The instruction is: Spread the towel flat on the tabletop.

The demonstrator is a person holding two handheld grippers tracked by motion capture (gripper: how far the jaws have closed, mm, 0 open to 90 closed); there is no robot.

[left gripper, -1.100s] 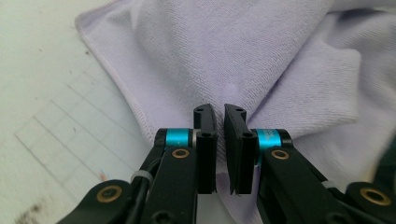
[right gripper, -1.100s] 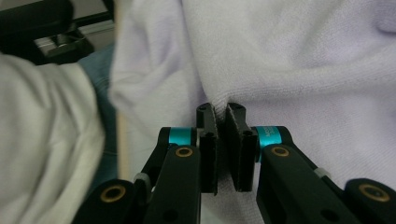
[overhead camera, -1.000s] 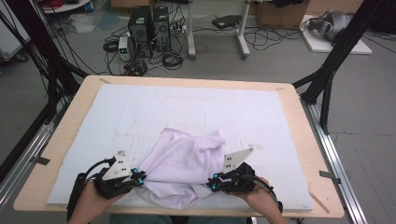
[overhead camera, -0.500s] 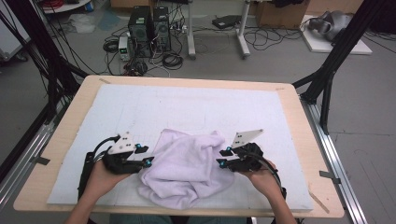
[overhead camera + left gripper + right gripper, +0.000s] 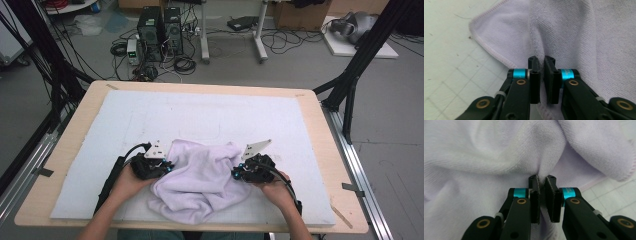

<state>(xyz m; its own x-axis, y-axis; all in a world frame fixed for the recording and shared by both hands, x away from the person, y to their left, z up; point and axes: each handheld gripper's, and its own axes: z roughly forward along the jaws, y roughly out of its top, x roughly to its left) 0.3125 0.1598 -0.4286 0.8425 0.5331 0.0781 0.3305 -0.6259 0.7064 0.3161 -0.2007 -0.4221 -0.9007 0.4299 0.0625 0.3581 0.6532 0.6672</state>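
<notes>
Towel (image 5: 200,182), one only, pale lilac terry, bunched in a loose heap on the white mat (image 5: 210,117) near the front edge of the tabletop (image 5: 65,142), about midway between the left and right edges. Gripped at two spots at once: left tool (image 5: 167,165) pinched on a fold at the heap's left side, right tool (image 5: 239,174) pinched on a fold at its right side. Jaws just closing on both, now nearly together with cloth squeezed between the pads, seen close in the left gripper view (image 5: 541,65) and the right gripper view (image 5: 542,183). Hemmed corner lying flat on the mat beside the left grip, another hem curling off beside the right one. Held at opposite sides, probably so that pulling apart spreads the heap flat instead of dragging it whole across the mat; grips taken on raised folds, likely because a ridge of cloth is easier to catch than a layer lying flat. Counted: one towel, one mat, two tools, two hands. Beyond the far edge, on the floor, computer cases (image 5: 160,30) and tangled cables.
</notes>
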